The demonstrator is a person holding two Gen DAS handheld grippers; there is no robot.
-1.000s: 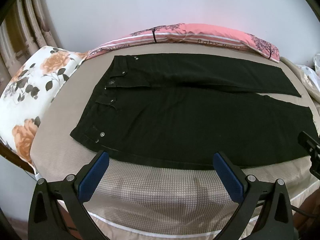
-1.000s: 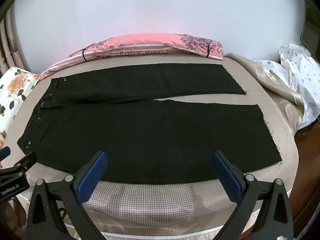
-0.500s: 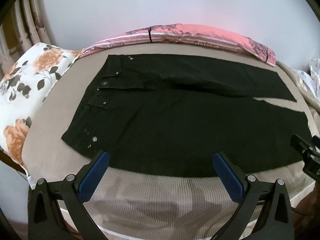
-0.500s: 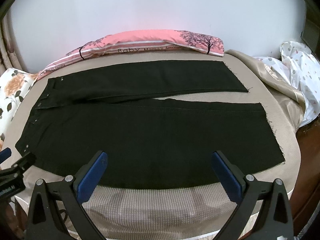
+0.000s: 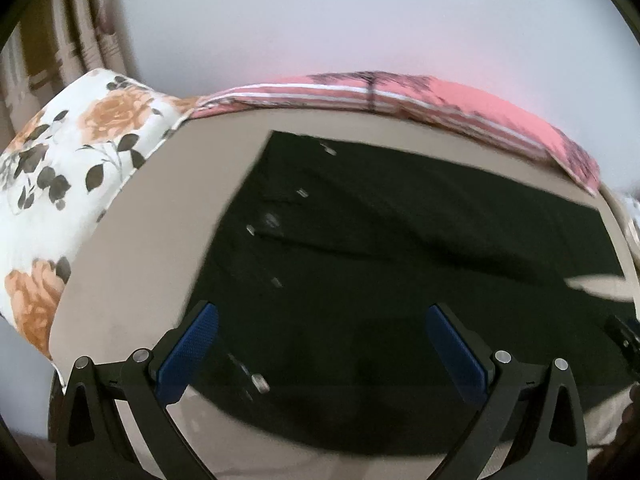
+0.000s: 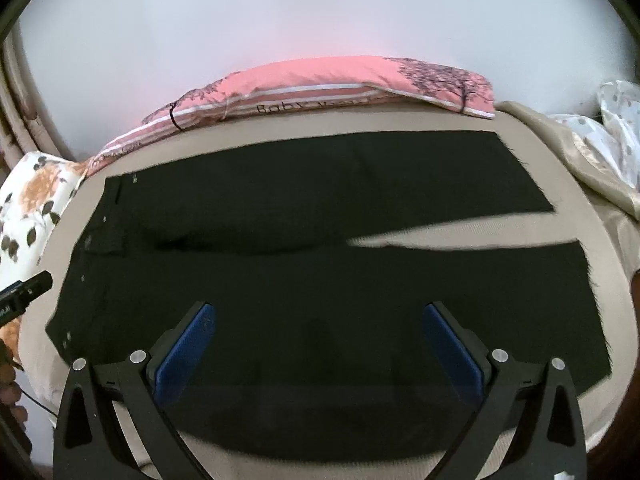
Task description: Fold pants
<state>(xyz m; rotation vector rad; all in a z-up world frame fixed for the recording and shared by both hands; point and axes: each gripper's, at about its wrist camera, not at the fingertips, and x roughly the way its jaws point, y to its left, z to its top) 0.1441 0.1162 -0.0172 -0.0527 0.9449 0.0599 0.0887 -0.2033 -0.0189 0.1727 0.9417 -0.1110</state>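
Black pants (image 5: pixel 400 248) lie flat on a beige bed, waistband to the left, both legs stretched to the right (image 6: pixel 320 240). My left gripper (image 5: pixel 320 344) is open and empty over the near leg close to the waistband corner. My right gripper (image 6: pixel 316 340) is open and empty over the middle of the near leg. The left gripper's tip shows at the left edge of the right wrist view (image 6: pixel 24 292). The right gripper's tip shows at the right edge of the left wrist view (image 5: pixel 622 336).
A pink pillow (image 6: pixel 340 84) lies along the far side by the wall. A floral pillow (image 5: pixel 60 184) sits at the left end of the bed. A rumpled beige and dotted white cover (image 6: pixel 600 144) lies at the right end. The bed's near edge (image 6: pixel 280 460) is just below the grippers.
Both grippers moved forward and down toward the pants; their fingers now stand over the near leg. The left wrist view has swung left toward the waistband and is blurred.
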